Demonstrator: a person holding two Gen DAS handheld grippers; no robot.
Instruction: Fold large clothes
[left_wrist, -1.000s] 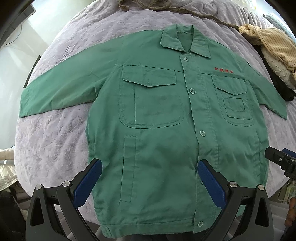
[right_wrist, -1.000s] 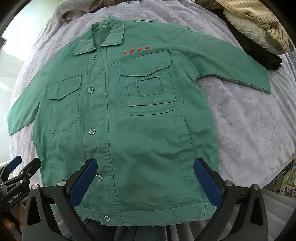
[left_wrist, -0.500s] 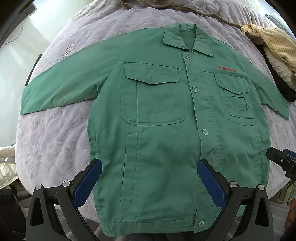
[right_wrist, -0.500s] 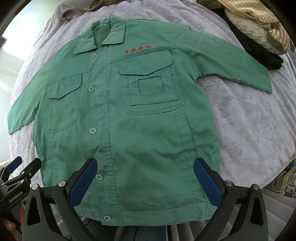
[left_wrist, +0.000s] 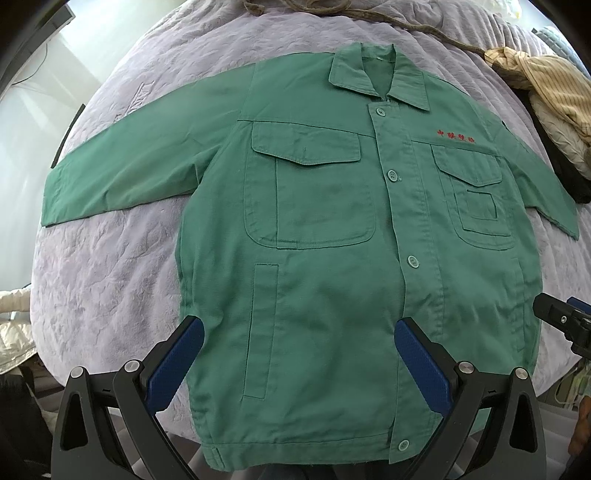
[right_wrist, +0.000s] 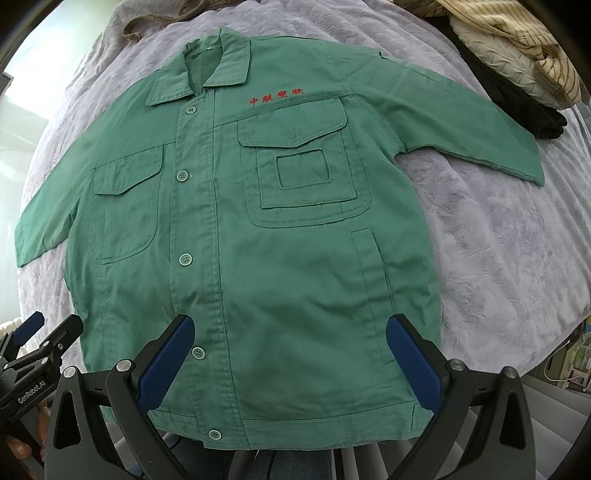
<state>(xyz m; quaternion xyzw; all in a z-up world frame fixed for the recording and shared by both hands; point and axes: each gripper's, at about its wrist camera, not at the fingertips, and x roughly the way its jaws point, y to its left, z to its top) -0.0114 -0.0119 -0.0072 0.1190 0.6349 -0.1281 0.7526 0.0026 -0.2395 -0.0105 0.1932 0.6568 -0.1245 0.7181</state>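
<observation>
One green work jacket (left_wrist: 325, 258), spread flat and front side up on a lilac quilted bed cover (left_wrist: 110, 280), buttoned down the placket, both sleeves stretched out sideways, collar at the far end, hem at the near edge of the bed. Red embroidered characters (right_wrist: 276, 97) above one flapped chest pocket; plain flapped pocket (left_wrist: 308, 184) on the other chest panel. Left hand-held gripper (left_wrist: 295, 350) poised over the jacket's lower part beside the placket, blue pads wide apart, nothing between them. Right hand-held gripper (right_wrist: 290, 349) over the jacket's other lower panel, near the slit pocket, likewise spread wide and empty. Contact between either tool and the cloth: cannot tell. Pile of striped yellow and black clothes (right_wrist: 517, 59) beyond the jacket's sleeve, at the far corner of the bed. Brownish cord-like cloth (left_wrist: 369, 14) past the jacket's collar.
</observation>
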